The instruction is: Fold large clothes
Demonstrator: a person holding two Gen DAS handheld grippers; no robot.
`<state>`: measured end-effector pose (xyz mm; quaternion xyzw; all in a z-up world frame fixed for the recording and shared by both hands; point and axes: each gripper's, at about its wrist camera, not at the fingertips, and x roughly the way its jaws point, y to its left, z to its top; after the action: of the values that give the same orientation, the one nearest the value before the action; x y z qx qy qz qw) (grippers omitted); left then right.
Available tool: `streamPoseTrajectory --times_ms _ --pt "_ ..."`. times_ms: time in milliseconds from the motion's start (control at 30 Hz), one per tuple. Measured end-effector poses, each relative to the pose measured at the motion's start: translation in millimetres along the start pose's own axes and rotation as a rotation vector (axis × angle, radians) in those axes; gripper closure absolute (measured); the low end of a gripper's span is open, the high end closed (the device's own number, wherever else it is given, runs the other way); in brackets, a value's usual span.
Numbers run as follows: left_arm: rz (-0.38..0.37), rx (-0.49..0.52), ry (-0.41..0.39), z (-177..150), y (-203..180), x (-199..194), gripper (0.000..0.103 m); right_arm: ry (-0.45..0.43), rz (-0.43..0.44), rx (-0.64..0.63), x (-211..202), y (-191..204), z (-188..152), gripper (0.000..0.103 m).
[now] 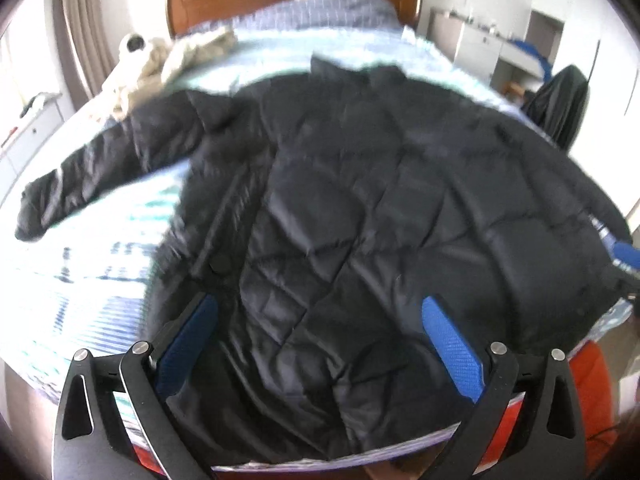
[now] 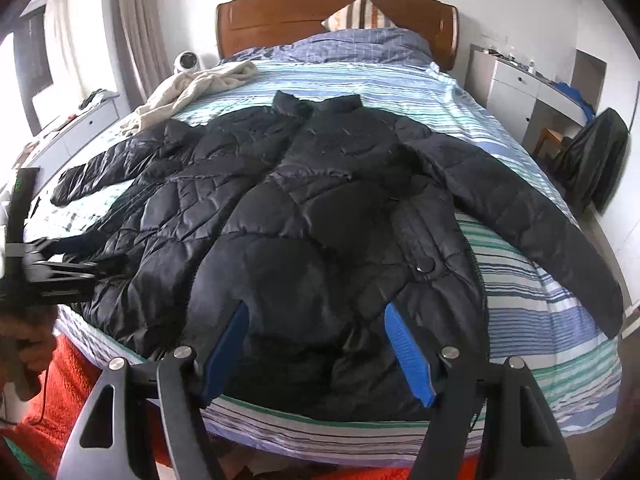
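Right now I see the black quilted puffer jacket point(image 2: 304, 208) lying spread out, front up, on the striped bedsheet point(image 2: 532, 292) of the bed, its hem at the near edge and its collar point(image 2: 320, 106) pointing toward the wooden headboard point(image 2: 304, 12). Both sleeves lie out to the sides — one sleeve point(image 2: 532, 216) runs down toward the bed's right edge, the other sleeve point(image 1: 80, 176) stretches off to the left.

My left gripper point(image 1: 320, 344) hovers over the jacket's lower part with its blue-padded fingers point(image 1: 452, 348) spread wide, nothing between them. My right gripper point(image 2: 320, 348) sits just above the hem, its fingers also well apart and empty. In the right wrist view, the left gripper's black frame shows at the left edge, by the jacket's lower corner.

Farther up the bed, a cream-coloured garment point(image 2: 192, 88) lies crumpled near the left side, apart from the jacket, and a blue checked duvet point(image 2: 344, 44) is bunched below a striped pillow point(image 2: 360, 14). A white cabinet point(image 2: 516, 88) stands to the right of the bed, and red-orange cloth point(image 2: 72, 392) shows below the bed's near edge.
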<state>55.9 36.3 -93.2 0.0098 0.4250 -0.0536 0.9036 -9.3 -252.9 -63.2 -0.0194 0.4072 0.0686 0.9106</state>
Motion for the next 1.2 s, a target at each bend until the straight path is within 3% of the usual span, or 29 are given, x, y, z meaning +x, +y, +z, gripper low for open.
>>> streamPoseTrajectory --times_ms 200,400,467,567,667,833,933,1000,1033,1067,1100,1133,1200 --pt "0.045 0.028 -0.096 13.1 -0.4 -32.7 0.001 -0.038 -0.042 0.026 -1.9 -16.4 4.3 0.031" --pt "0.065 -0.019 -0.093 18.8 17.1 -37.5 0.001 -0.099 -0.052 0.171 -7.2 -74.6 6.5 0.031" --pt "0.084 -0.028 -0.085 17.9 22.7 -37.1 0.001 -0.128 -0.032 0.275 -7.6 -112.9 2.4 0.031" --pt "0.112 -0.046 -0.078 15.5 31.1 -37.8 0.001 -0.191 0.003 0.527 -9.5 -191.5 -14.8 0.030" --pt "0.116 -0.074 -0.071 12.5 38.6 -37.7 0.001 -0.274 0.027 0.874 -8.4 -279.5 -54.8 0.023" --pt "0.113 -0.114 -0.042 8.4 46.0 -33.0 0.001 -0.325 -0.069 1.184 4.6 -364.4 -104.6 0.023" --pt "0.117 -0.118 -0.045 8.2 45.7 -35.0 0.001 -0.314 -0.013 1.304 24.0 -393.0 -120.0 0.022" --pt "0.126 -0.115 -0.053 8.3 44.7 -37.1 0.001 -0.331 -0.011 1.376 33.4 -404.0 -127.9 0.025" --pt "0.130 -0.113 -0.055 8.4 44.1 -38.3 0.001 -0.341 -0.021 1.405 36.5 -408.3 -129.3 0.036" --pt "0.133 -0.113 -0.059 8.2 43.7 -40.0 0.001 -0.327 -0.047 1.410 39.0 -411.5 -127.3 0.064" --pt "0.136 -0.113 -0.063 7.8 43.8 -41.7 0.001 -0.300 -0.083 1.403 40.2 -414.0 -124.4 0.077" --pt "0.139 -0.115 -0.067 7.1 44.1 -43.6 0.001 -0.290 -0.128 1.389 36.8 -413.3 -118.5 0.086" --pt "0.146 -0.115 -0.068 5.8 44.8 -46.8 0.001 -0.341 -0.171 1.296 14.7 -398.8 -92.9 0.091"
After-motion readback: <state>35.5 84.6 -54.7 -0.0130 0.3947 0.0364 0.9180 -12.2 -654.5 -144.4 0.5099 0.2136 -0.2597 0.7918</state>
